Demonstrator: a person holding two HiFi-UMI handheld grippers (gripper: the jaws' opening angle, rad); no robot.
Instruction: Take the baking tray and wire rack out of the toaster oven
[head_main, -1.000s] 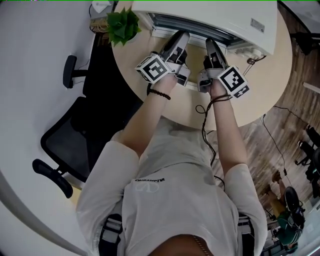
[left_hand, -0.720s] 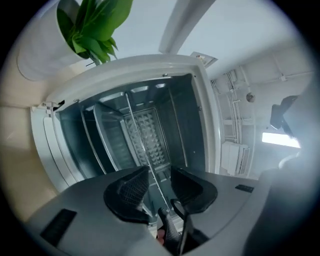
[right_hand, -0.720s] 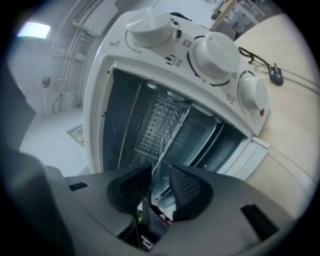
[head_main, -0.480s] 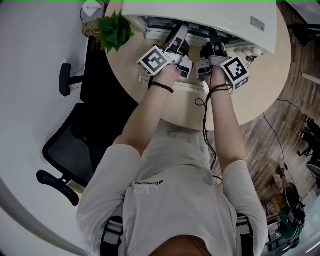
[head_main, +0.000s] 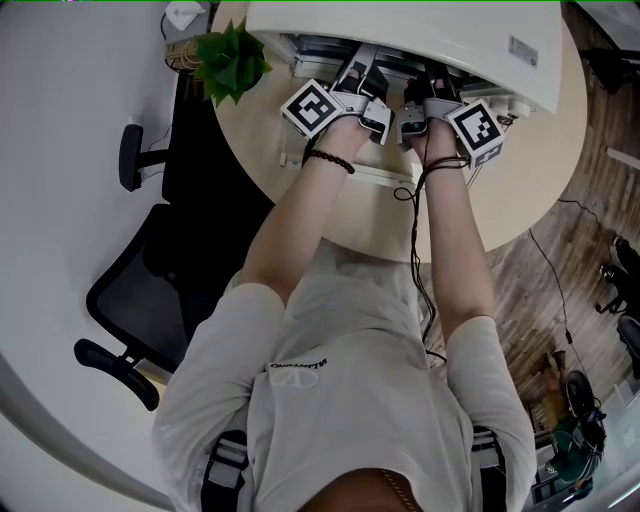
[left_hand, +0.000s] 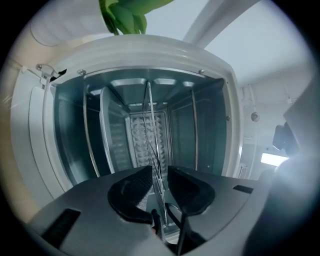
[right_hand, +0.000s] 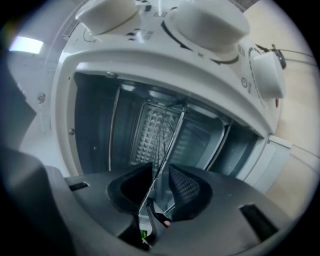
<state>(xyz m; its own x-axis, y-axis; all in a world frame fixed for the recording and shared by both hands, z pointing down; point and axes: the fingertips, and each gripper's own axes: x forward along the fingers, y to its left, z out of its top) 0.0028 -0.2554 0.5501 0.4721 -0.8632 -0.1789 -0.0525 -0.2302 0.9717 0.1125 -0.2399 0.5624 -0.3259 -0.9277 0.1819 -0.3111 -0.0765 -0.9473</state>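
White oven (head_main: 400, 25) is seen at the top of the head view, its mouth open. Over the last second the left gripper (head_main: 362, 72) and the right gripper (head_main: 428, 85) have been brought forward side by side, and their tips, then short of the oven, are now set just inside it. In the left gripper view the rack (left_hand: 150, 130) is found still inside the oven, seen edge-on as a thin line of wires running back to the oven's rear wall. Its front wire is framed between the jaws, which have just been closing, yet a sliver of gap is left on each side and no grasp is made. In the right gripper view a thin metal edge (right_hand: 167, 145) is likewise straddled inside the oven mouth. The jaws are held apart around it, unclenched, and it cannot be told whether it is the tray rim or the rack frame. The approach is judged finished and the grasp about to be taken. Nothing has been drawn out of the oven so far, and both jaws must be clamped before any pull is made.
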